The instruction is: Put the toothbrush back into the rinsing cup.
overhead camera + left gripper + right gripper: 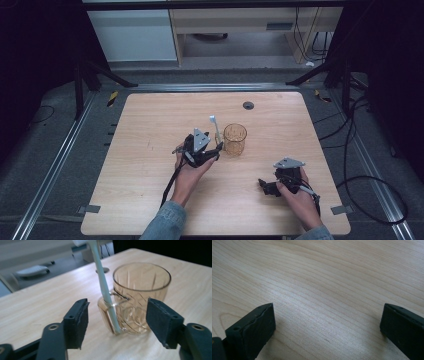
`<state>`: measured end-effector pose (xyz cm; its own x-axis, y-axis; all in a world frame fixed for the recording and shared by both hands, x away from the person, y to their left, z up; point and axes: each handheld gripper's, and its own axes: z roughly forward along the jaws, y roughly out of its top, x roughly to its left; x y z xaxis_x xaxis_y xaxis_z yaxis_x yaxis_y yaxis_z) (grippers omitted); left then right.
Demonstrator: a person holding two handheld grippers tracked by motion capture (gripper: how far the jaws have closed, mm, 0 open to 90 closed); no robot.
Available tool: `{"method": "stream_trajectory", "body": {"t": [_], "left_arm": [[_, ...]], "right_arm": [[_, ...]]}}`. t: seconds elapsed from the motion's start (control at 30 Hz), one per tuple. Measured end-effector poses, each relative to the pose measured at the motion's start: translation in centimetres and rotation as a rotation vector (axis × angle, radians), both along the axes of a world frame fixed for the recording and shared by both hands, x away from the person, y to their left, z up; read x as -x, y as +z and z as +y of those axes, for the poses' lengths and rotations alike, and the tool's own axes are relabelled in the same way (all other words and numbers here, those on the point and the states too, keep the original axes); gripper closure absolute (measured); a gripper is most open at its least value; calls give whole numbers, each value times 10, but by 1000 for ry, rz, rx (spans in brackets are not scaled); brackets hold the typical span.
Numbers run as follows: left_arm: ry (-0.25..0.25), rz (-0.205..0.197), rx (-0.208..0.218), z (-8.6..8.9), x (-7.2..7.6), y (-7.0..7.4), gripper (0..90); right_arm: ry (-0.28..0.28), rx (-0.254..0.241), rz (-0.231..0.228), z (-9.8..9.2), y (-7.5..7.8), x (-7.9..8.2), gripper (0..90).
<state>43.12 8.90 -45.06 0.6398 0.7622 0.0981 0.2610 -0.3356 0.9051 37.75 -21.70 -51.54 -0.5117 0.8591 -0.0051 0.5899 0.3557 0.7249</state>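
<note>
An amber cut-glass mug (235, 139) (142, 285) stands upright near the middle of the wooden table (150, 125). A white toothbrush (216, 130) (103, 285) stands tilted at its left side, its stem passing through the mug's handle, head up. My left gripper (218, 148) (117, 315) is open just short of the mug and toothbrush, its jaws wide apart and touching neither. My right gripper (265, 186) (327, 312) rests low at the front right, open over bare wood with nothing between its jaws.
A round grey grommet (248, 105) (103, 270) sits in the table behind the mug. Black cables (350, 165) loop on the floor to the right. Metal rails and black stand legs flank the table; pale cabinets stand beyond it.
</note>
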Motion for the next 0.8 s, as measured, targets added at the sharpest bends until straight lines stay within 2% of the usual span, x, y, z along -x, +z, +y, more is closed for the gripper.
{"method": "stream_trajectory", "body": {"t": [0.13,0.2,0.23,0.3,0.33,0.43,0.53,0.6,0.8], "left_arm": [[-23,21,-34,1,5,3,242],[-32,43,-37,2,7,5,202],[-43,78,-36,3,9,6,165],[-49,93,-47,5,11,7,137],[-49,93,-47,5,11,7,129],[-46,133,-80,7,14,8,119],[-16,173,-103,10,17,9,108],[-4,184,-101,13,18,10,106],[12,211,-142,25,22,11,89]], "right_arm": [[0,0,0,0,0,0,4],[0,0,0,0,0,0,4],[-1,0,0,0,0,0,4],[0,0,0,0,0,0,4],[0,0,0,0,0,0,4],[0,0,0,0,0,0,4],[0,0,0,0,0,0,4],[0,1,0,0,0,0,4],[0,1,-1,0,0,0,4]]}}
